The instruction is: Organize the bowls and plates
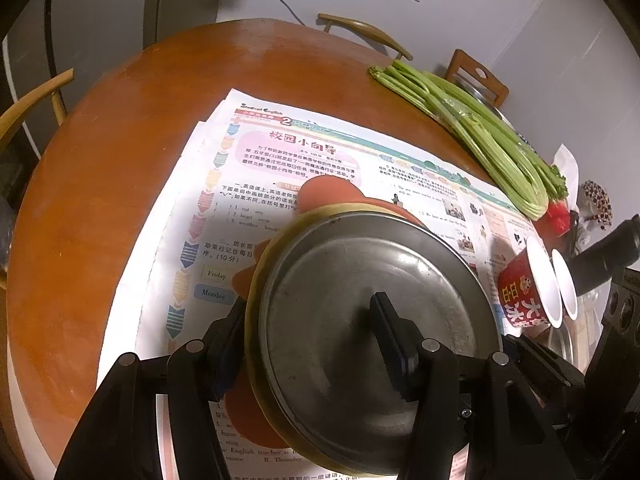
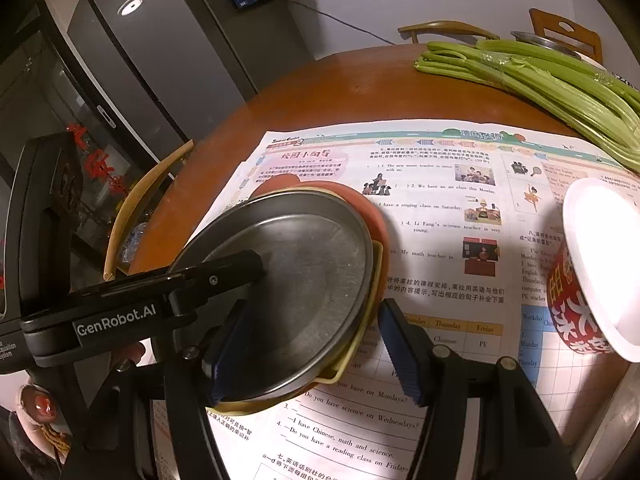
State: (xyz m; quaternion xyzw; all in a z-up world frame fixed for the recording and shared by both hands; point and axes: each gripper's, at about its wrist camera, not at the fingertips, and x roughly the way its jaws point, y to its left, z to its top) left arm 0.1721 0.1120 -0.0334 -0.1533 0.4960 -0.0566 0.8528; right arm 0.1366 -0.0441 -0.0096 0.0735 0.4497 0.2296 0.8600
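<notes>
Round wooden table [image 1: 100,168] under newspaper [image 1: 328,160]

Stack: round steel plate [image 1: 360,280] lies on a yellow plate [image 1: 256,280], which lies on an orange plate [image 1: 320,194].
Under stack: printed newspaper sheets [image 1: 280,148], on the round wooden table [image 1: 100,160].
Right of stack: two red paper cups [image 1: 524,292] on their sides.
Behind cups: bundle of green celery stalks [image 1: 472,128], at the table's far edge.
</notes>
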